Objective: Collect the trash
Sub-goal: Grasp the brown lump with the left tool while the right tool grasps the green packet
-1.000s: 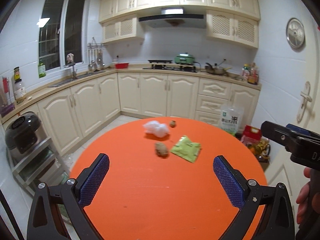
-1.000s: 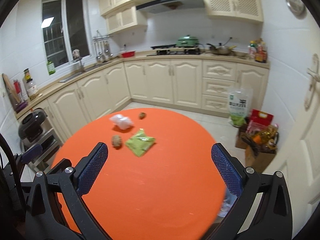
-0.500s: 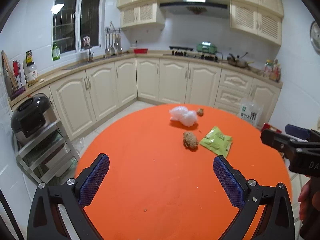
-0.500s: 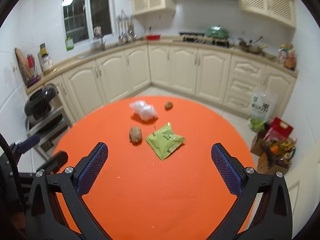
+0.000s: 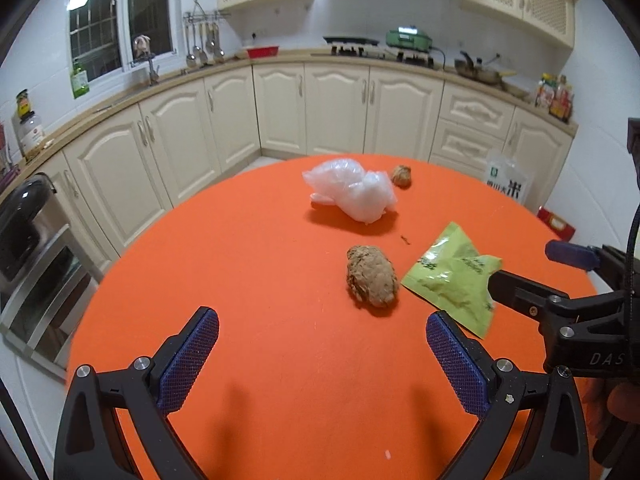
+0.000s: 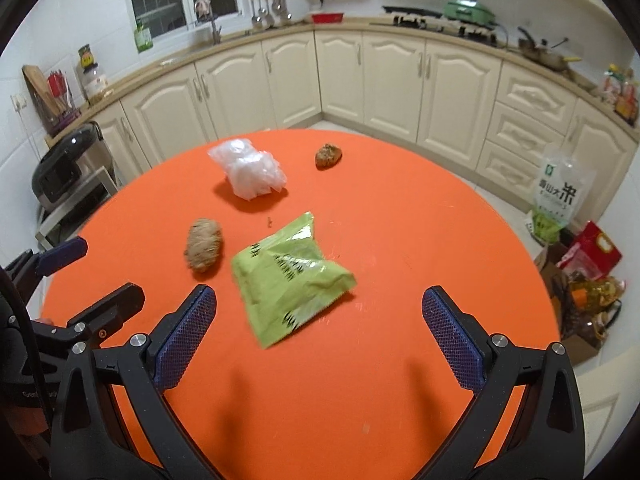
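Round orange table point(image 5: 248, 248), kitchen setting; four pieces of trash are lying on its top, none in any container.

Left gripper point(image 5: 322, 354): jaws are standing wide apart, gripping nothing, hovering over bare tabletop. Right gripper point(image 6: 320, 330): jaws are likewise spread wide and empty, with the near corner of the green wrapper point(image 6: 290, 276) lying between and just ahead of them.

View differences. The left wrist view is showing the right gripper from the side, entering at the right edge beside the wrapper, with part of a hand point(image 5: 622, 404) behind it. The right wrist view is showing the left gripper's fingers entering at the lower left, and floor clutter by the table that the left view mostly crops: a red box point(image 6: 596, 250) and a cardboard box point(image 6: 582, 312) holding bottles and packets, contents too blurred to identify. Both views are showing a clear rice bag point(image 6: 558, 196) standing on the floor by the cabinets.

Items:
- Green wrapper, crumpled, flat-lying, dark print, opened edge curling.
- Large brown lump point(image 6: 203, 250), fibrous, oval, sitting just left of the wrapper, apart from it.
- Crumpled clear plastic bag point(image 6: 250, 172), whitish, lying farther back.
- Small brown lump point(image 6: 328, 155), sitting near the far edge, right of the plastic bag.
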Available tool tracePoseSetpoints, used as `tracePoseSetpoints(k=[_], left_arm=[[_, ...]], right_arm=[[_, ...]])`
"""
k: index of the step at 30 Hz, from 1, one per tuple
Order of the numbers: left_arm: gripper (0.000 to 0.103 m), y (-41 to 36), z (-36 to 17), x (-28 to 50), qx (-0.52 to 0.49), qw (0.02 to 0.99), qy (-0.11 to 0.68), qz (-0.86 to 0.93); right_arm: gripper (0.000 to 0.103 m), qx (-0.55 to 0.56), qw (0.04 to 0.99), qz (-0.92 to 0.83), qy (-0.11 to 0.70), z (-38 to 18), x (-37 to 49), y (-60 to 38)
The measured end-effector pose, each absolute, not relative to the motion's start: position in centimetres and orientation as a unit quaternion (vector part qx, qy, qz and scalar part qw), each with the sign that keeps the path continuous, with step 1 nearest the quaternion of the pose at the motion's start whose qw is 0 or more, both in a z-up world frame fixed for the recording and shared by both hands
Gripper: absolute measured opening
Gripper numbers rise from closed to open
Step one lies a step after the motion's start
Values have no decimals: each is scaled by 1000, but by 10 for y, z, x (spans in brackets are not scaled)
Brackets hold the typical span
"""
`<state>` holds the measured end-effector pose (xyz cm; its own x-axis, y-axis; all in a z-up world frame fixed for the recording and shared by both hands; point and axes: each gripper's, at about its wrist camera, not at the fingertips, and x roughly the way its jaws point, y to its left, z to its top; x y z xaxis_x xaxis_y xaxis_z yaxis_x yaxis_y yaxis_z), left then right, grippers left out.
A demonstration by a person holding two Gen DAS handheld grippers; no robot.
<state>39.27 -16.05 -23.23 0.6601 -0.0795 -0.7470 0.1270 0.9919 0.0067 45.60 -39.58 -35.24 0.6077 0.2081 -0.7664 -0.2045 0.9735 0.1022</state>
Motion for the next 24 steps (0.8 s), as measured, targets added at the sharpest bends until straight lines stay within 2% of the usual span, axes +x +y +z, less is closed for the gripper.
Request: tracePoseSetpoints(k=[10, 12, 14, 15, 17, 19, 20, 22, 24], left_arm=[[100, -151, -247, 510, 2, 899, 429, -84], [93, -148, -251, 520, 3, 896, 435, -87], [78, -145, -253, 530, -1, 890, 445, -101], [75, -143, -252, 533, -2, 890, 444, -102], [55, -137, -250, 537, -5, 892, 439, -107], [46, -132, -252, 537, -6, 891, 439, -114], [35, -130, -251, 539, -7, 891, 438, -117], [26, -125, -253, 537, -9, 890, 438, -123], [25, -119, -252, 541, -13, 891, 437, -123]], right_arm=[[100, 24, 882, 144, 449, -371, 482, -417], [100, 10, 881, 150, 448, -371, 484, -414], [100, -6, 880, 161, 447, -370, 484, -406], [100, -14, 879, 165, 448, -371, 485, -400], [100, -25, 876, 173, 450, -373, 486, -389], [100, -32, 873, 176, 454, -378, 488, -379], [99, -35, 872, 176, 456, -380, 490, -373], [98, -53, 870, 170, 459, -384, 491, -363], [89, -80, 871, 164, 455, -384, 488, -354]])
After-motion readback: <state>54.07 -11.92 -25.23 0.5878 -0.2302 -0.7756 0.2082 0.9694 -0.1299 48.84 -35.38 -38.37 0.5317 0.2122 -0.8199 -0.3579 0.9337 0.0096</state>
